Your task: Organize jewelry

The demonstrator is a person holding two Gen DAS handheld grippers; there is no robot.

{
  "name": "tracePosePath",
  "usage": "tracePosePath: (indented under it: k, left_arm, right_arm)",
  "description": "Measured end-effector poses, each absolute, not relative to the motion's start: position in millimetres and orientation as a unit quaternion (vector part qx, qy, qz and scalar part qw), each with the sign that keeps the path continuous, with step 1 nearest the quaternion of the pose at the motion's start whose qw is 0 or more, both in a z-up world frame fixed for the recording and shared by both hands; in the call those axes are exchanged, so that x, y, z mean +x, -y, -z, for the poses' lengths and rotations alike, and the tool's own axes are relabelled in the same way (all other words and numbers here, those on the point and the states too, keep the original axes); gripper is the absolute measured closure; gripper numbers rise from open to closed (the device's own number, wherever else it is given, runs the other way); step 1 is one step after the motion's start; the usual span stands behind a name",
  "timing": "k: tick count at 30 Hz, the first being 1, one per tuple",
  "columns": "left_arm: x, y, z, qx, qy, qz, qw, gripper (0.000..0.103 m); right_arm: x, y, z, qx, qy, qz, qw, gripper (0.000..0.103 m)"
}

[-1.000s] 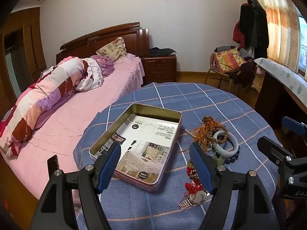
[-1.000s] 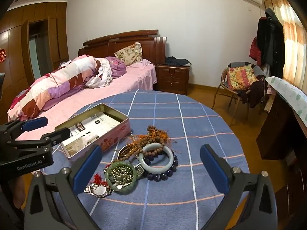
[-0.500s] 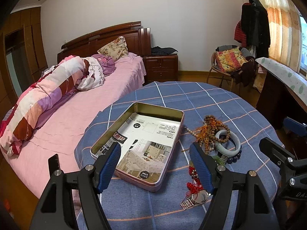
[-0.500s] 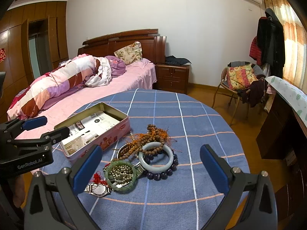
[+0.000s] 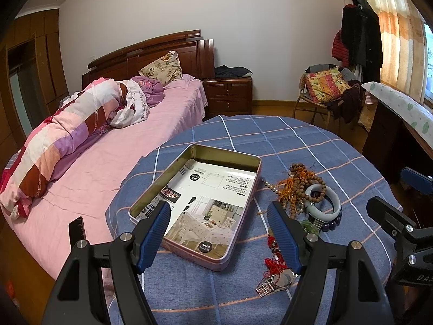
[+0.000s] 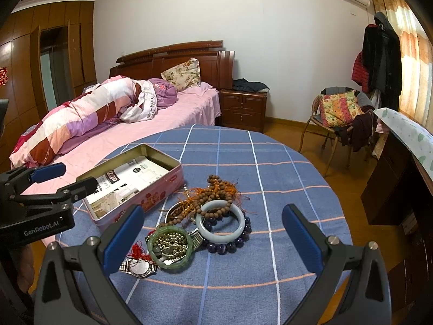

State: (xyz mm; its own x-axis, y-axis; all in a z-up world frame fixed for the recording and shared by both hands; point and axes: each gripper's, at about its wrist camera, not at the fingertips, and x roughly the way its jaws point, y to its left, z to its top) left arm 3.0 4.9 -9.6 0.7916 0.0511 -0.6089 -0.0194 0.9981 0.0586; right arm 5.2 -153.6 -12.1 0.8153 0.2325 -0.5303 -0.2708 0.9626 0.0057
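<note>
Tin (image 5: 245,199): open and lidless, on the blue checked tablecloth (image 6: 270,168), only a printed paper sheet lying in it — no jewelry inside yet.
Jewelry heap: just right of the tin, all tangled together, touching or overlapping.
Pale bangle (image 6: 219,217): rests on a ring of dark purple beads (image 6: 230,245); stiff, smooth and probably brittle, so take it across one side of the ring, not flat from above.
Green bangle (image 6: 171,246): nearest, with small pearly beads pooled inside it; likely to slip on the pads.
Wooden bead strands (image 6: 216,189): limp, with orange tassels snagged through them — lifting one may drag its neighbours.
Wristwatch (image 5: 281,280): near edge of the heap, metal strap floppy, red cord (image 6: 139,252) knotted beside it; pinch the case.
Left gripper (image 5: 217,237): jaws spread wide, empty, hovering over the near end of the tin.
Right gripper (image 6: 212,239): wide apart too, holding nothing, framing the heap.
</note>
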Motion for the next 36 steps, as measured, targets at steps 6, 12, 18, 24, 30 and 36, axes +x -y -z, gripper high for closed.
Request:
tracePosePath:
  k: [6, 12, 18, 24, 30, 36]
  left_arm:
    - [3.0, -5.3, 9.6, 0.024, -0.323, -0.020, 0.946, 0.029]
    - [2.7, -5.8, 10.1, 0.024, -0.323, -0.020, 0.946, 0.029]
    - [3.1, -5.5, 9.8, 0.024, -0.323, -0.020, 0.946, 0.029]
    - [2.9, -6.0, 9.6, 0.024, -0.323, -0.020, 0.946, 0.029]
    - [3.1, -6.0, 9.5, 0.024, -0.324, -0.020, 0.946, 0.029]
    - [3.1, -6.3, 9.5, 0.024, -0.324, -0.020, 0.946, 0.029]
  right_arm:
    - [4.9, 153.0, 12.4, -0.035, -0.274, -0.133, 0.952, 0.000]
    - [5.0, 152.1, 13.5, -0.035, -0.275, -0.133, 0.952, 0.000]
    - [4.9, 151.9, 13.8, -0.036, -0.274, -0.133, 0.952, 0.000]
    - [5.1, 151.7, 13.4, -0.036, -0.275, -0.132, 0.952, 0.000]
    - [5.4, 152.0, 12.9, -0.036, -0.275, -0.132, 0.951, 0.000]
    - [5.5, 152.1, 12.5, -0.036, -0.276, -0.132, 0.951, 0.000]
